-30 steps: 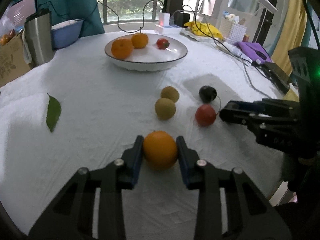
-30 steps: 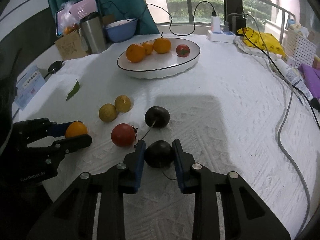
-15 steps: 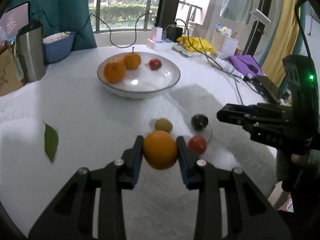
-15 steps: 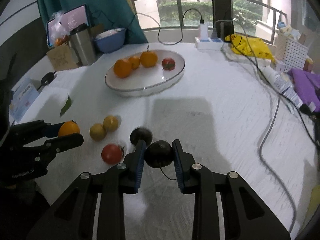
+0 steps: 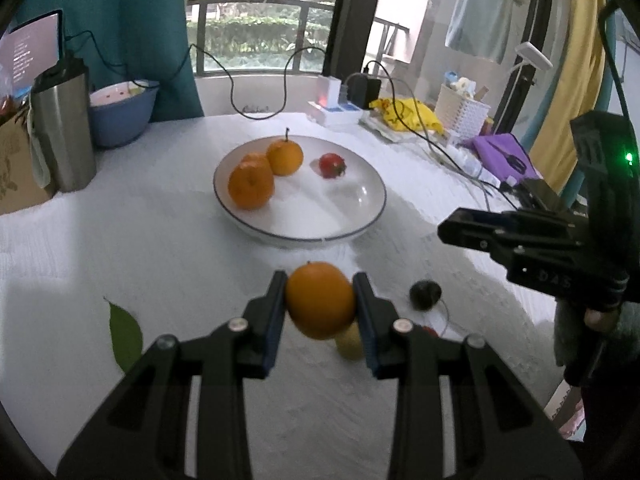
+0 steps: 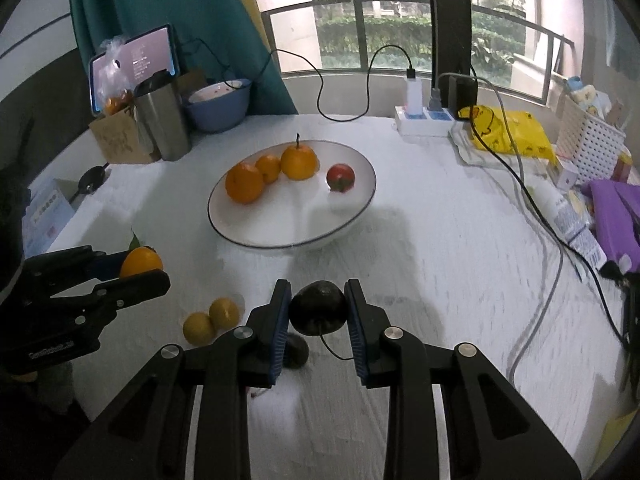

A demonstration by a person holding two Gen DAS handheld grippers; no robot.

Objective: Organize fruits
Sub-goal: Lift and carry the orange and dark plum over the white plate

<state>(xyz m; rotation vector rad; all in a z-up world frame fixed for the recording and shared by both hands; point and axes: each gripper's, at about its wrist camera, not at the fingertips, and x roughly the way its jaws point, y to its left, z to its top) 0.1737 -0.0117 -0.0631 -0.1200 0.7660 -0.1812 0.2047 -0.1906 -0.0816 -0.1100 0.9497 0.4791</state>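
Both grippers have risen off the table since a second ago and now travel toward the white plate (image 5: 372,216). The left gripper (image 5: 320,304) pinches an orange (image 5: 320,300); the right gripper (image 6: 318,308) pinches a dark fruit (image 6: 318,308), stem trailing — each apparently bound for the oranges and tomato (image 6: 340,177) already plated. Two yellow fruits (image 6: 210,320) and another dark one (image 5: 425,294) wait on the white tablecloth (image 6: 440,260), cables and clutter lining the window side.

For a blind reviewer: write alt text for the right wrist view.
The right gripper holds a dark plum above a white table, facing a plate with three oranges and a tomato. At left, the left gripper holds an orange.
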